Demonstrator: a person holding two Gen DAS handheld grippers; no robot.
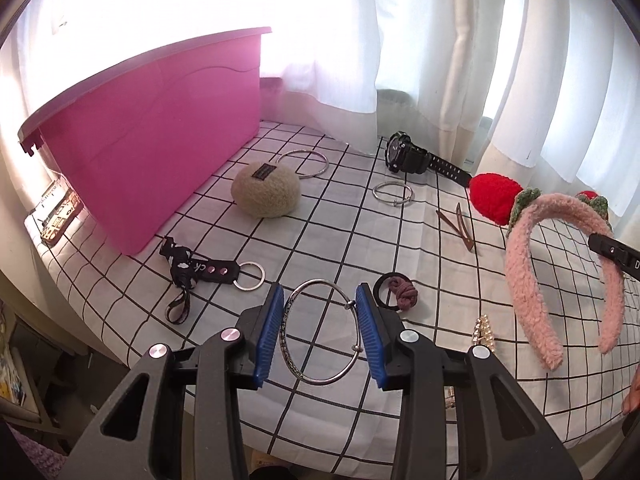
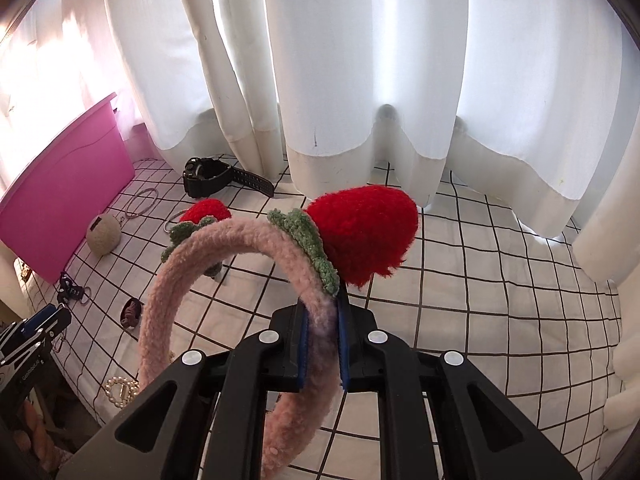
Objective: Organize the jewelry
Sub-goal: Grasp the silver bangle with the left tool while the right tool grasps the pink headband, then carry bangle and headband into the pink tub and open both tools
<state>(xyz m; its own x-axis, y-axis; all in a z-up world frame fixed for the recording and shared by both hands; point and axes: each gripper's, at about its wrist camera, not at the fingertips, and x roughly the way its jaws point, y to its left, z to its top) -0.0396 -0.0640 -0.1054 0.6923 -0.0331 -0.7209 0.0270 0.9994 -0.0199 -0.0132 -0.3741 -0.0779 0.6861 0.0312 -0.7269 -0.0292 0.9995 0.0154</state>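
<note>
Left gripper (image 1: 320, 332) fingers partly spread, clamping a silver bangle (image 1: 320, 332) between the pads above the counter (image 1: 400, 232); right gripper (image 2: 322, 344) fingers closed tight on pink headband (image 2: 168, 292), strawberry just beyond the tips.

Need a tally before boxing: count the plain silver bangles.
3: one between the left gripper's fingers, one behind the beige pouch, one beside the watch. Others may be hidden.

You are working in a home, most likely a bedroom or living room: white curtains (image 2: 360, 80) hang to the table with daylight glowing through them, a grid-patterned cloth (image 1: 340, 220) covers the table (soft, household fabric), and a pink plastic storage box (image 1: 160, 152) stands beside scattered personal accessories.
</note>
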